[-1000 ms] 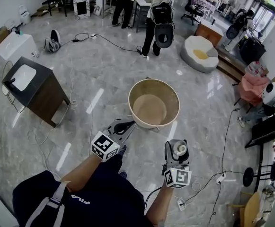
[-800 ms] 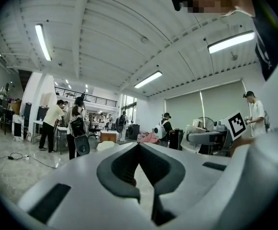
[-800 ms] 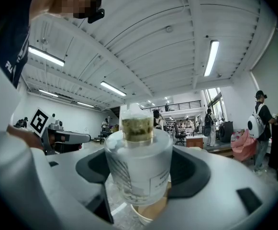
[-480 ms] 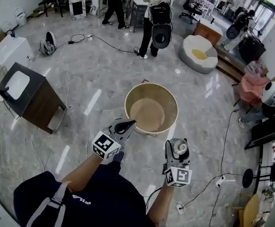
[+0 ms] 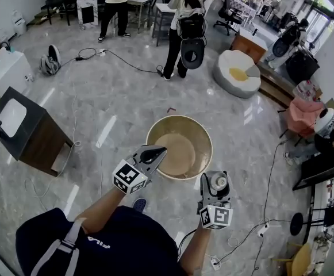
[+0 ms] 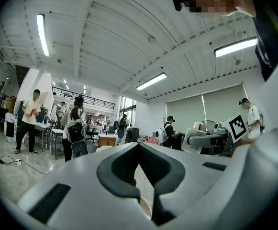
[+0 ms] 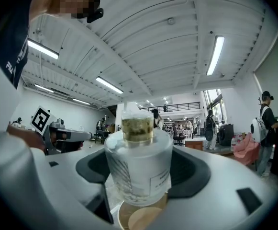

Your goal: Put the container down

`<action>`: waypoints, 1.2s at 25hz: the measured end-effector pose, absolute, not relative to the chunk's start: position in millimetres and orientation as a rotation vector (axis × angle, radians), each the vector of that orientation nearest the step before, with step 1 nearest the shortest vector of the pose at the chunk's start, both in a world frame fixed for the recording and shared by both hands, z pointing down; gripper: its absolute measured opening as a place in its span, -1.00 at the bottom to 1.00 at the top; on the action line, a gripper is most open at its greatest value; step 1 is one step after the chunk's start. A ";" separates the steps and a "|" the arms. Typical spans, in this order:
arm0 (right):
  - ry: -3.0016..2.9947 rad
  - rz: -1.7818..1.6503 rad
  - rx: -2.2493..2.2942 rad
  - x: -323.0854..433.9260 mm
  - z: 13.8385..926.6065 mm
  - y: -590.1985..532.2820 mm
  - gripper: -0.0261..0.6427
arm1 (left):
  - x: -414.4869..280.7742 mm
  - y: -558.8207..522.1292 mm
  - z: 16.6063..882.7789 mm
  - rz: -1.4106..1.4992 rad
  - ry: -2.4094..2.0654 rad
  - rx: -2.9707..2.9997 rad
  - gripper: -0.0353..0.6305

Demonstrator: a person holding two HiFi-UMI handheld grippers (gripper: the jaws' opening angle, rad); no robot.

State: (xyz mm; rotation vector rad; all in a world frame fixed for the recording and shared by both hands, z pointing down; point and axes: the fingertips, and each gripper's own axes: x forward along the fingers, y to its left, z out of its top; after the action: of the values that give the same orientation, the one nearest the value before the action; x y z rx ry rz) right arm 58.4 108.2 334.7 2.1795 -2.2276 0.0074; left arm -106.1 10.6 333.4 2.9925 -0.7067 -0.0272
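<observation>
Over the marble floor [image 5: 98,96], straight below: round tan tub [image 5: 179,147], mouth up, near rim seemingly pinched in the almost closed left gripper [image 5: 157,152]. Beside it, clamped upright in the right gripper [image 5: 215,185]: frosted glass bottle [image 7: 138,166].

I've got a dark cabinet [image 5: 37,144] sitting left on the grey marble floor [image 5: 121,96], a white beanbag [image 5: 235,75] over to the right, and a person with a backpack [image 5: 185,30] standing beyond
</observation>
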 end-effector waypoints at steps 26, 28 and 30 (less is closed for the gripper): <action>-2.257 0.011 2.118 82.4 341.6 31.8 0.11 | -74.7 -60.5 337.5 -0.027 -0.767 3.003 -0.82; -2.263 0.010 2.113 87.3 341.9 31.4 0.11 | -71.0 -61.0 339.7 -0.021 -0.781 2.999 -0.82; -2.268 0.014 2.106 92.5 343.2 30.2 0.11 | -67.0 -60.9 342.2 -0.009 -0.797 2.999 -0.82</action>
State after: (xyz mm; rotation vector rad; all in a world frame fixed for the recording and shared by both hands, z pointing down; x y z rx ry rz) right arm 92.5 30.2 343.2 2.1062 -2.2676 0.0135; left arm -67.0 -60.9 342.2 2.9991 -0.7973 -0.0088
